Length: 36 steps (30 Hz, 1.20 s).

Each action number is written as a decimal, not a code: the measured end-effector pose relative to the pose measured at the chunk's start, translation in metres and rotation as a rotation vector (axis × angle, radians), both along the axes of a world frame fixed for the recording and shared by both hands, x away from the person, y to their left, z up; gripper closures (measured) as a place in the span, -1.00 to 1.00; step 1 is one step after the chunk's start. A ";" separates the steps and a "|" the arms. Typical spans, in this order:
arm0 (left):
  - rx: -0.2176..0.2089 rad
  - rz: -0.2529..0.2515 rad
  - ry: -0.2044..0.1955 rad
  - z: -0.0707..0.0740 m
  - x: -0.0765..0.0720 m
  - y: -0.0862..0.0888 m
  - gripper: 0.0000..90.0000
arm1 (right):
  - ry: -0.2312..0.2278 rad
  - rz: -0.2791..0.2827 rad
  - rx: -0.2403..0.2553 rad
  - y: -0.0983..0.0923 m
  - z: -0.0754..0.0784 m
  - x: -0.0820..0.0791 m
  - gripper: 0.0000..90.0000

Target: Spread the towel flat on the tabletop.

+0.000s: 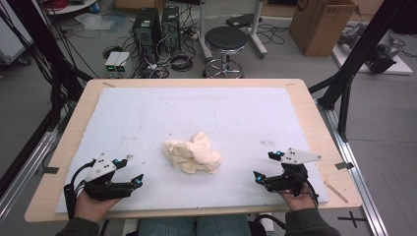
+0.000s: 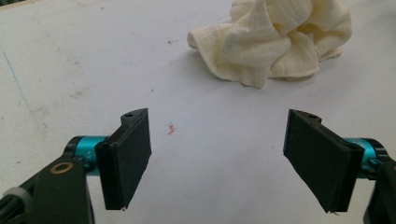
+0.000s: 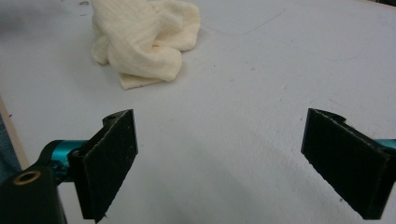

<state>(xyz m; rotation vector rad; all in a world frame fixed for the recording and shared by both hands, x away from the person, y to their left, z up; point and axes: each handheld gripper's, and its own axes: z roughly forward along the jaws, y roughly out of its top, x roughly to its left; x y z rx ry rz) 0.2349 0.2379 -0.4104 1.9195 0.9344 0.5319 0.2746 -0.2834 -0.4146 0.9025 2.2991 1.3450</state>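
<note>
Two tongs rest low at the near edge of the worktop, one in each of the person's hands, both pointed inward toward the middle. The left tongs lie at the near left, the hand beneath them at the worktop's front edge; the jaws stand wide apart and hold nothing, as the left gripper view confirms. The right tongs lie at the near right in matching pose, held from below by the right hand; their jaws are likewise spread wide and empty in the right gripper view. A crumpled cream cloth sits bunched on the white mat, roughly midway between the two tongs and slightly farther from the person, touching neither. In each gripper view the cloth lies ahead of the jaws with bare mat between. Open mat surrounds the cloth on all sides, broadest toward the far edge; the wooden border frames the mat all round.
</note>
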 end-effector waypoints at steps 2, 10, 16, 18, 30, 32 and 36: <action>-0.003 -0.002 0.002 0.000 0.000 0.000 -0.47 | -0.004 0.004 0.001 0.000 0.001 0.000 -0.78; -0.006 0.003 -0.004 0.000 0.001 -0.001 -0.47 | -0.011 0.016 0.002 0.004 0.006 0.003 -0.78; -0.014 0.005 -0.006 0.001 0.002 -0.001 -0.48 | -0.011 0.030 -0.007 0.010 0.012 0.007 -0.78; -0.018 0.006 -0.007 0.001 0.002 -0.001 -0.48 | -0.009 0.047 -0.016 0.013 0.014 0.010 -0.78; -0.023 0.002 -0.011 0.002 0.003 -0.002 -0.48 | 0.009 0.101 0.003 0.031 0.028 0.020 -0.78; -0.023 0.003 -0.011 0.002 0.003 -0.001 -0.48 | 0.008 0.120 -0.002 0.039 0.032 0.024 -0.78; -0.024 0.004 -0.014 0.002 0.003 0.000 -0.48 | 0.009 0.142 -0.009 0.049 0.037 0.029 -0.78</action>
